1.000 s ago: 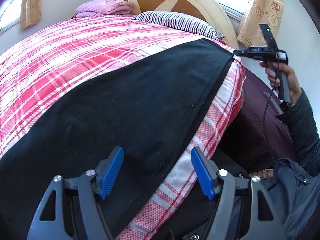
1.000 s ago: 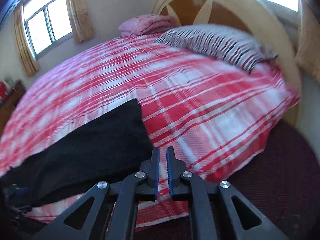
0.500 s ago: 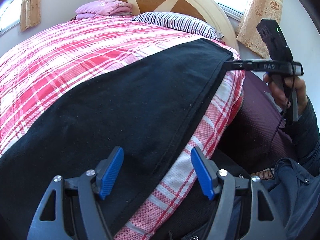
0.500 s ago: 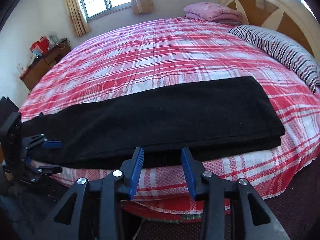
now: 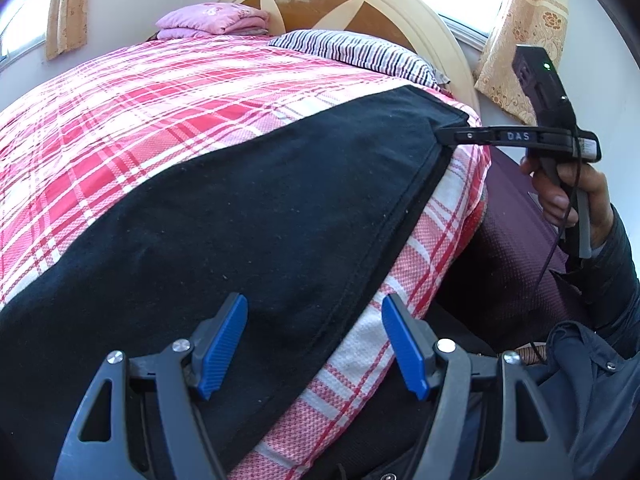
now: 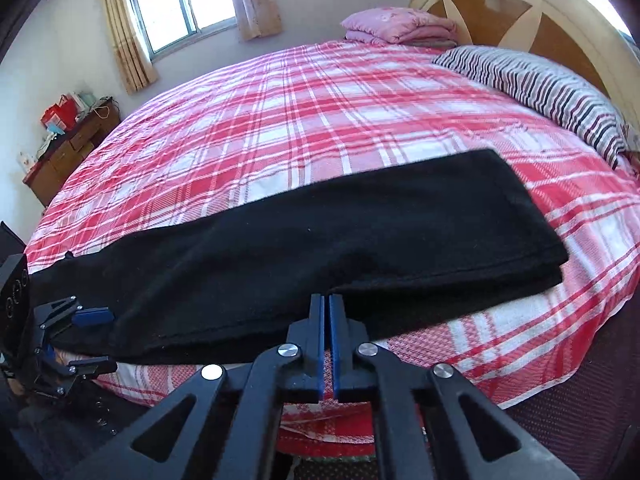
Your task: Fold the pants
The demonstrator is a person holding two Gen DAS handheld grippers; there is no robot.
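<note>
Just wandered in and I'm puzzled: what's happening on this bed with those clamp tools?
A person is folding black pants laid lengthwise along the near edge of the plaid bed. The right gripper is closed on the pants' near edge, at the corner in the left camera's view. The left gripper hovers open over the other end, its fingers holding nothing.

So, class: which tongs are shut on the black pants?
The right tongs, pads pressed together on the black pants at their edge; the left tongs stand wide open.
</note>
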